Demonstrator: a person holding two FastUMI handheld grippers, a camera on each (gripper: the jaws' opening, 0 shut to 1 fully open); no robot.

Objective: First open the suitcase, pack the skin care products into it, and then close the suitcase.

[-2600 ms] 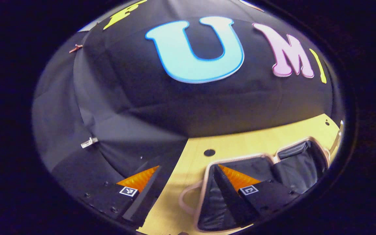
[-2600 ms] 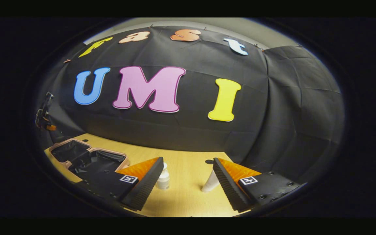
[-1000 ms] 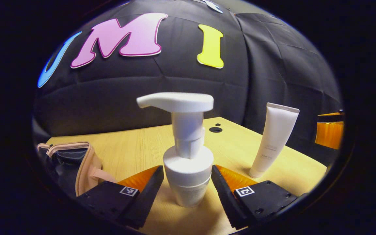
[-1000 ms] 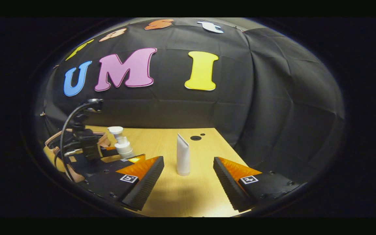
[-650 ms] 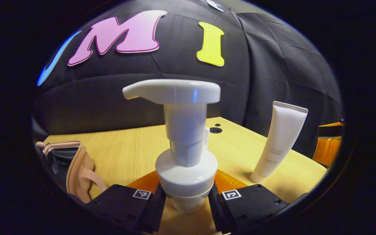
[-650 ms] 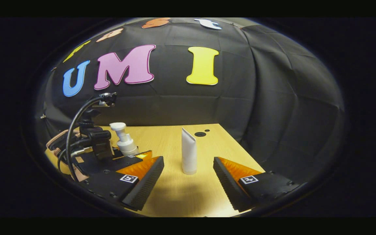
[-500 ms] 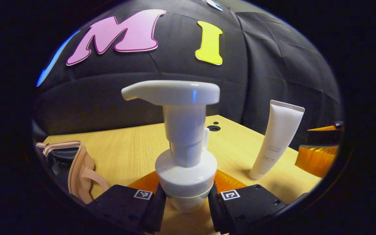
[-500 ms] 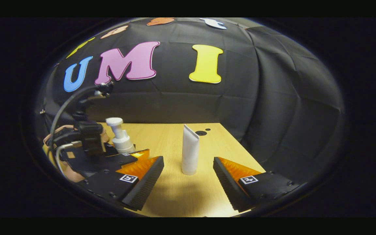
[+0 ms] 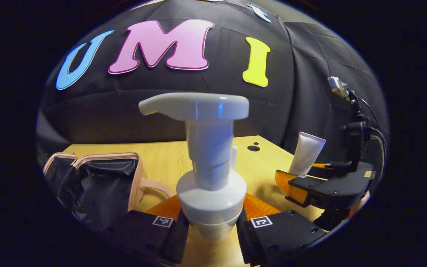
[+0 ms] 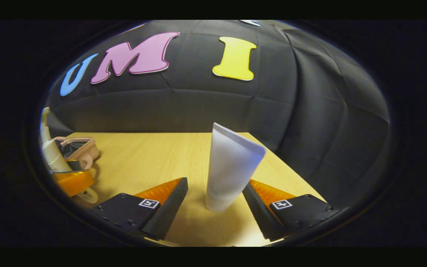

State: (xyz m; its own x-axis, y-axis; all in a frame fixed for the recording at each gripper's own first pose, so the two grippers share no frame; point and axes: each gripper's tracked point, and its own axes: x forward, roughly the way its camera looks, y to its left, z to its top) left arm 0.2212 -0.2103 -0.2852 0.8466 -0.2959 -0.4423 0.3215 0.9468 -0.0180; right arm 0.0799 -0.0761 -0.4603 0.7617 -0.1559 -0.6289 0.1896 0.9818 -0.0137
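Pump bottle (image 9: pixel 211 200) base behind fingers (image 9: pixel 174 237)

White pump bottle (image 9: pixel 211 174): upright, spout pointing left, clamped at its base collar between the left tongs (image 9: pixel 212 230). White tube (image 10: pixel 232 167): standing cap-down on the desk (image 10: pixel 143 163), leaning slightly, flat crimped end up, between the parted right tongs (image 10: pixel 215 211). Suitcase (image 9: pixel 98 181): lying open at the left, pink rim and handle, black lining showing.
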